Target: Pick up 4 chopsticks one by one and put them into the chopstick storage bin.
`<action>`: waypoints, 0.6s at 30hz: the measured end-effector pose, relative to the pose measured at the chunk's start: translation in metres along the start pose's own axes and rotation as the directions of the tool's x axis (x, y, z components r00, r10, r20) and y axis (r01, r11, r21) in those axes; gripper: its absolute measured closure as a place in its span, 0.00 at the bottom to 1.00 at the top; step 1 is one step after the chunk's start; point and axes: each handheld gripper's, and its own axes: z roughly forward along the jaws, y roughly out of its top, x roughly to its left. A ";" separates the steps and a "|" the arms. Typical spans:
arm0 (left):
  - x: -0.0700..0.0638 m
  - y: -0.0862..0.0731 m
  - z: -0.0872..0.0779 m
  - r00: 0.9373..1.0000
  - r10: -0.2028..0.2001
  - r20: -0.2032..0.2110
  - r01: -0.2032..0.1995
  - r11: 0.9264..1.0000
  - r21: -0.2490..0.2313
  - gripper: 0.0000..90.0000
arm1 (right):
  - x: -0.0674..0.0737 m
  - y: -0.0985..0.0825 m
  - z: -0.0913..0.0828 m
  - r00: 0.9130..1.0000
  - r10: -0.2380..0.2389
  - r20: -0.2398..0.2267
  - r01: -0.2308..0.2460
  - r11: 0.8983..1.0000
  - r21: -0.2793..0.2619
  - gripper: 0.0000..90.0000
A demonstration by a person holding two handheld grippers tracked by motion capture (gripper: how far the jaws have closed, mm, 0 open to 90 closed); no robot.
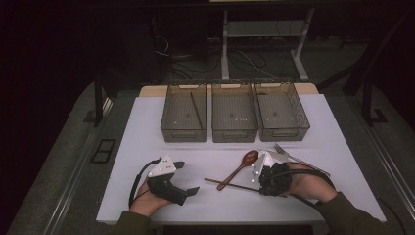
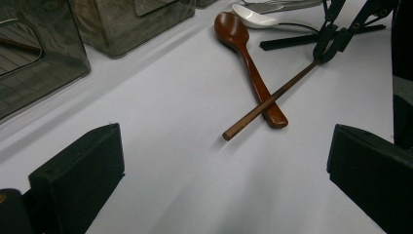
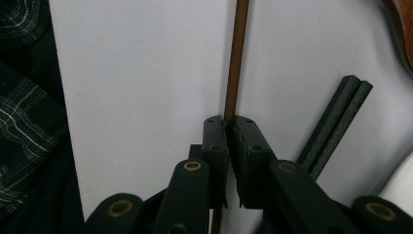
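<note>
Here, brown chopstick (image 3: 236,58) pinched in right hand-held gripper (image 3: 229,127)

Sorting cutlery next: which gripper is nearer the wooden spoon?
Right. The right gripper, shut on a chopstick, sits beside the wooden spoon; the left gripper lies open farther off, to its left.

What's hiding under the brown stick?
The wooden spoon's handle lies under the stick, which crosses it near the handle's end. White table lies under the rest. The right gripper covers the stick's far end.

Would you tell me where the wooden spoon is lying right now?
High view: the wooden spoon lies right of centre, before the middle basket, under the chopstick.
</note>
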 end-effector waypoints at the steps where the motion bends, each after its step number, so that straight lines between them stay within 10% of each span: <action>1: 0.000 0.000 0.000 1.000 0.002 0.000 -0.002 1.000 0.001 0.00 | 0.000 0.000 0.000 1.000 0.000 0.000 0.000 1.000 0.000 0.93; 18: 0.000 0.000 0.000 1.000 0.001 0.000 -0.001 1.000 0.000 0.00 | -0.002 -0.001 -0.007 1.000 0.013 0.015 -0.012 0.999 -0.046 0.95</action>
